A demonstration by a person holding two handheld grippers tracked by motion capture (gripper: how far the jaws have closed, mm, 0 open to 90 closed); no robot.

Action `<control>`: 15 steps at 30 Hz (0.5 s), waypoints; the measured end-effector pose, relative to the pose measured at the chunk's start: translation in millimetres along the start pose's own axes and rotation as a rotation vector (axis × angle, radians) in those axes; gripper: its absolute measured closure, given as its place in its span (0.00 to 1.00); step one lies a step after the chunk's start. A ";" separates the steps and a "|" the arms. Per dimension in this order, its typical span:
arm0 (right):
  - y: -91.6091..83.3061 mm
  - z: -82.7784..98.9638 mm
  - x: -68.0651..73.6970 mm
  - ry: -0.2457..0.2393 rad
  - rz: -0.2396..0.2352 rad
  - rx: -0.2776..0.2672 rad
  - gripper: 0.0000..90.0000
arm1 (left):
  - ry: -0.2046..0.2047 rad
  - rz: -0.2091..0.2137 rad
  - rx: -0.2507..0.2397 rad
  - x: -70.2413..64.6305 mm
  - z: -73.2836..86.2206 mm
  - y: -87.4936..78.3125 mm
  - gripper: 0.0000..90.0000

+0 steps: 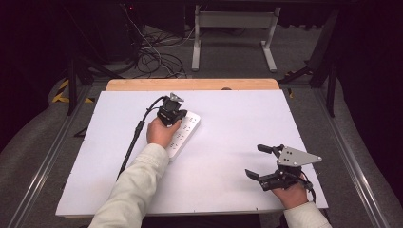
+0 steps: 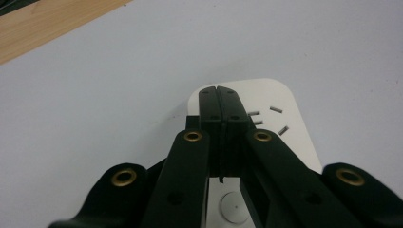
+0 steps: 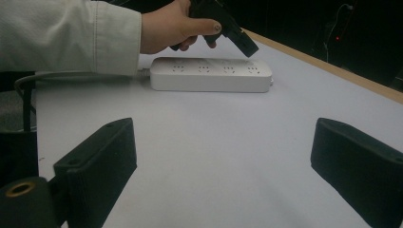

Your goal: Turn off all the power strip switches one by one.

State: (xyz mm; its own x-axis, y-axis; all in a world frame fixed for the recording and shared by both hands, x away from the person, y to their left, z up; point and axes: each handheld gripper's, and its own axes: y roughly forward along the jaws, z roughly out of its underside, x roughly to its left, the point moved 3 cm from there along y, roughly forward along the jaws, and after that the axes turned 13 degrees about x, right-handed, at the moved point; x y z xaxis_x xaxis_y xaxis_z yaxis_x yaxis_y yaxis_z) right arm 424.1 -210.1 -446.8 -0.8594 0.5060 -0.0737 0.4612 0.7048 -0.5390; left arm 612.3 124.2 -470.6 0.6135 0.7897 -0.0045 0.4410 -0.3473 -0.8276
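Power strip [image 1: 184,134]: white, several sockets, lying flat on the table [image 1: 228,156], left of centre and closer to the far edge than the near one. Long axis runs diagonally, one end toward the near-left corner, the other toward the far-right. In the right gripper view a cable leaves the end under the person's sleeve.

Left gripper [image 1: 172,113]: held over the strip's far end, tips pointing down at it. Left gripper view shows both jaws pressed flat together with nothing between them, tips above the last socket group near the rounded end. Whether they touch the strip's surface cannot be told; right gripper view suggests a small gap.

Right gripper [image 1: 266,164]: near the table's near-right corner, well apart from the strip, jaws spread wide and empty, pointing toward the strip across bare table.

Judgement: left hand is clearly the nearer one. Strip lies directly beneath it, so any next contact is a short descent. A grasp would need the jaws opened and set across the strip's short width.
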 end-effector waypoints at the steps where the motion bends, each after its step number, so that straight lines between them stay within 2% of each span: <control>1: -0.1 0.0 0.0 0.000 0.000 0.000 0.09 | -0.001 0.002 0.001 -0.7 -0.2 0.3 1.00; 15: -0.3 0.1 0.4 0.000 -0.004 -0.002 0.09 | -0.010 -0.009 0.026 -1.7 1.0 6.9 1.00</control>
State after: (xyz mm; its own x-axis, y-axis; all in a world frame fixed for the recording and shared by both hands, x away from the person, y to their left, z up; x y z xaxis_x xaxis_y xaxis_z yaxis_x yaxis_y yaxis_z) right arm 423.6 -210.1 -446.7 -0.8611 0.5033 -0.0717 0.4585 0.7078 -0.5375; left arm 613.7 121.0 -476.8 0.6029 0.7978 -0.0019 0.4295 -0.3266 -0.8420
